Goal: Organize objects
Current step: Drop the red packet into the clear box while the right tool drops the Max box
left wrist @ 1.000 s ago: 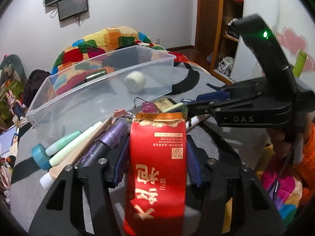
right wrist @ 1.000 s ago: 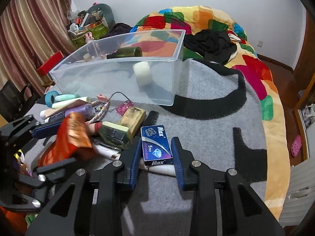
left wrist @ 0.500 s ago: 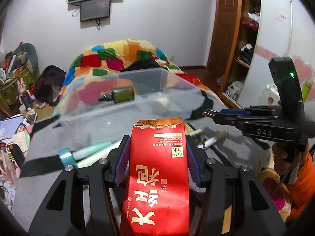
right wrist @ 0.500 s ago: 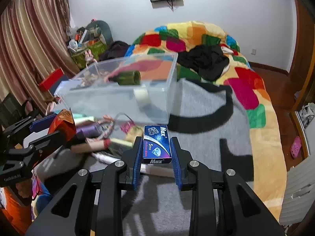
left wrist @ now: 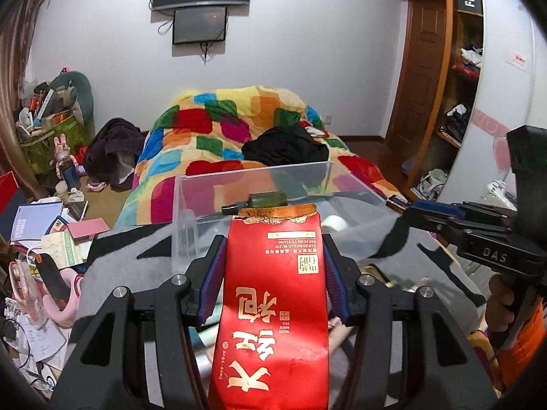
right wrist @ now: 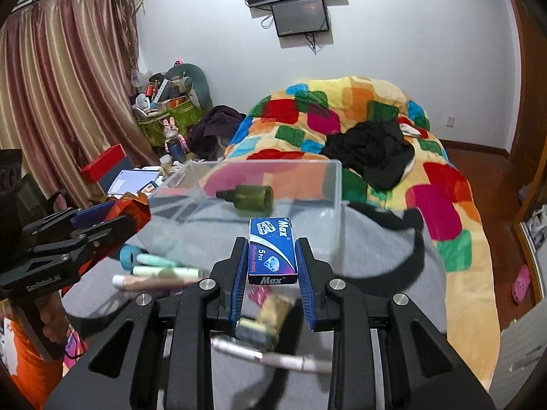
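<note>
My left gripper is shut on a red tea packet and holds it up in front of the clear plastic bin. My right gripper is shut on a small blue Max box, raised above the grey cloth. The bin holds a dark green bottle and a white roll. The left gripper shows at the left of the right wrist view, still with the red packet.
Pastel tubes, a teal tape roll, a yellow-green box and a pen lie on the grey cloth. A patchwork quilt with black clothing lies behind the bin. Floor clutter is at left.
Both grippers have lifted their objects off the pile and risen. The views now tilt up toward the bin and the room beyond it.
</note>
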Demonstrator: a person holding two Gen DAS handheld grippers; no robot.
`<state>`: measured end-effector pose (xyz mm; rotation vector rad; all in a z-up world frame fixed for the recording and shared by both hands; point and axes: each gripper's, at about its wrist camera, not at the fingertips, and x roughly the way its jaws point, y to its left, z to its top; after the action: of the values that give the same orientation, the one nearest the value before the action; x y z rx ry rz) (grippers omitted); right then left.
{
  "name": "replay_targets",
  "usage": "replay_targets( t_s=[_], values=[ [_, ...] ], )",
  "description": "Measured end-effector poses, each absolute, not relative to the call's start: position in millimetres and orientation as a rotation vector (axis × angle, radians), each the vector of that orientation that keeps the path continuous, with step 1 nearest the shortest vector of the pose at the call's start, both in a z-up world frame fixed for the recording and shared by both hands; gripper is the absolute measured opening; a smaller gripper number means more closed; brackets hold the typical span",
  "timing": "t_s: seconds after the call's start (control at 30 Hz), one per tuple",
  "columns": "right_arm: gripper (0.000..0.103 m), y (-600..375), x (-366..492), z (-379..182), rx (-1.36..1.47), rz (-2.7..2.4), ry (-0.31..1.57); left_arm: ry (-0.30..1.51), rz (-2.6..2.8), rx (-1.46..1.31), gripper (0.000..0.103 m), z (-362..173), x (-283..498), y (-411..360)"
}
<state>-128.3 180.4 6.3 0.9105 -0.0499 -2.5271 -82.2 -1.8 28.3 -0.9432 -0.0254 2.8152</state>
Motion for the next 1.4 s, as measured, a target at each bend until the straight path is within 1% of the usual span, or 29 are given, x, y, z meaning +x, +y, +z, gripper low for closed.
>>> replay_targets(
  t_s=[0.17, 0.47, 0.6, 0.77, 1.2, 1.4],
  values=[
    [0.025, 161, -152, 8, 0.939, -2.496, -0.007, -0.023, 2.760, -1.045, 0.053, 24, -111, -5],
    [0.025, 131, -190, -13, 1.084, -2.391, 0.093, 0.073, 2.671, -1.253, 0.053, 7, -152, 0],
    [0.026, 125, -200, -21, 1.133, -2.368, 0.112, 0.033, 2.637, -1.299, 0.053, 4, -161, -8],
    [0.026, 123, -202, -23, 1.147, -2.341, 0.091, 0.019, 2.664, -1.242, 0.053, 14, -153, -11],
    [0.026, 140, -163, -1, 1.043, -2.405, 0.096, 0.086, 2.746, -1.073, 0.054, 39, -104, -4],
    [0.029, 150, -141, 5, 0.998, -2.442, 0.114, 0.079, 2.749, -1.045, 0.054, 37, -83, -1]
  ],
)
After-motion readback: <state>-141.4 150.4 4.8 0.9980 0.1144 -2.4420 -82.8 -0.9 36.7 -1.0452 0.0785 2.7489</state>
